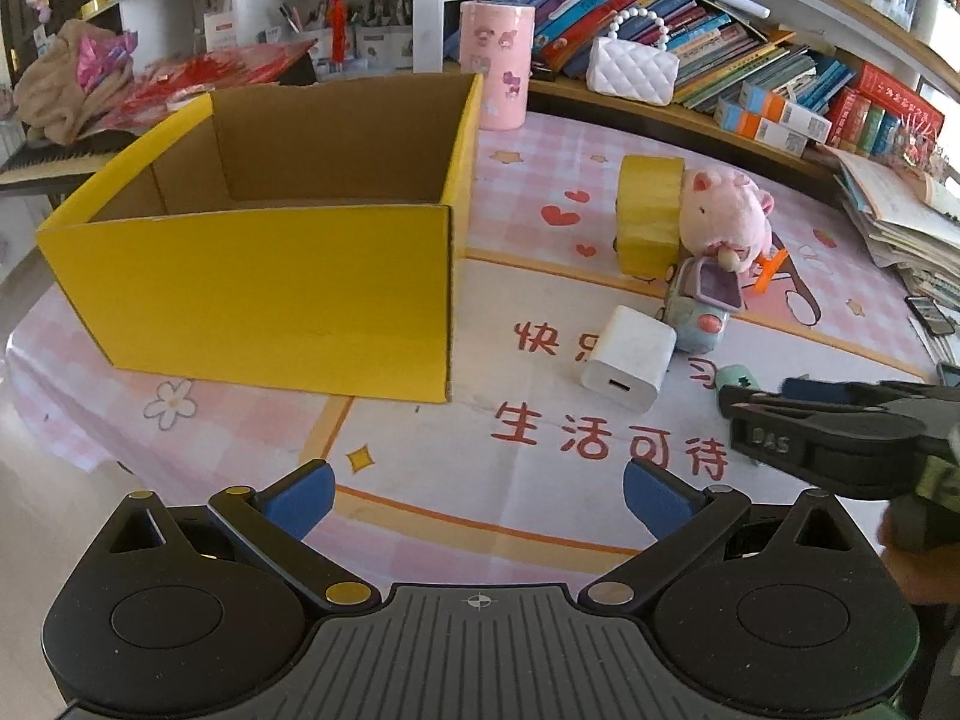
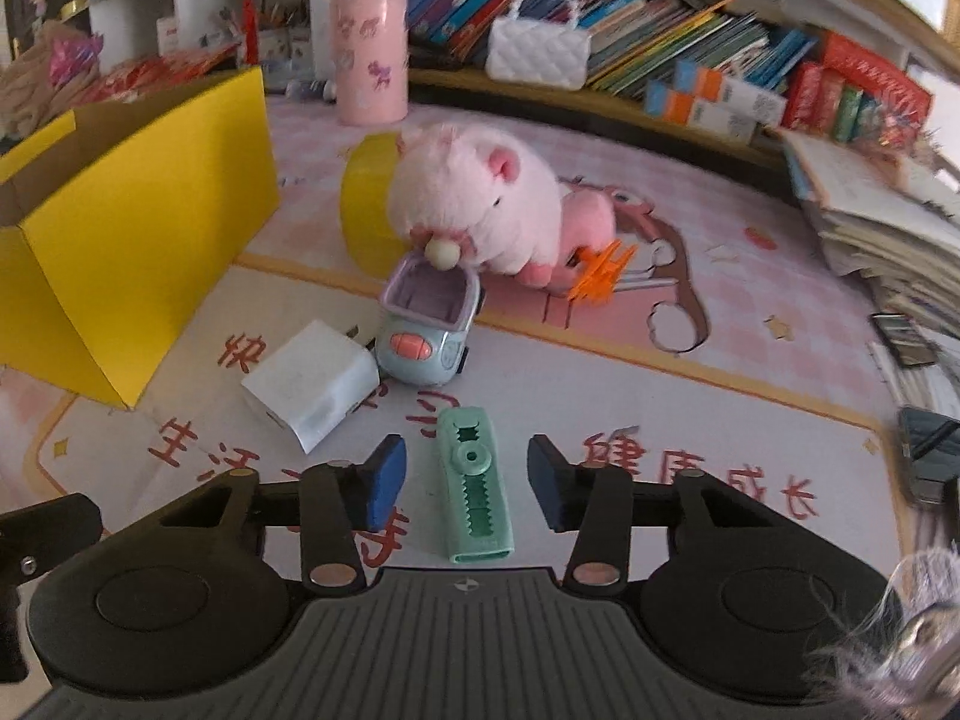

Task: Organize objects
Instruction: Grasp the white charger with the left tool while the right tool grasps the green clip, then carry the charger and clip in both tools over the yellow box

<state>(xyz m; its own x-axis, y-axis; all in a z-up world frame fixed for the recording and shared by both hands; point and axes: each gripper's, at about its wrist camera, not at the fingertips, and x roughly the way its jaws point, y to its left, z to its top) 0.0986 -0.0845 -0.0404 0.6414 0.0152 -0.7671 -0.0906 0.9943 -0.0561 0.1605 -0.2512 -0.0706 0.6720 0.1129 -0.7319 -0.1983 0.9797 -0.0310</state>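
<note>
Right gripper (image 2: pixel 467 480): blue-padded jaws part-open astride a mint-green plastic utility knife (image 2: pixel 475 483) lying flat on the pink printed tablecloth (image 2: pixel 750 420), pads clear of it. Left gripper (image 1: pixel 479 495): jaws wide, empty. Open yellow cardboard box (image 1: pixel 258 288) stands left; white cube charger (image 2: pixel 312 384) beside a pale-blue toy car (image 2: pixel 426 330).

We see yellow box (image 1: pixel 252 282) open-topped, upright on mat. Right of box: white charger (image 1: pixel 627 360) on side, blue toy car (image 2: pixel 429 324) just beyond, pink plush pig (image 2: pixel 480 204) leaning over car, yellow tape roll (image 1: pixel 651 213) on edge, mint green clip (image 2: pixel 475 486) flat, nearest us.
</note>
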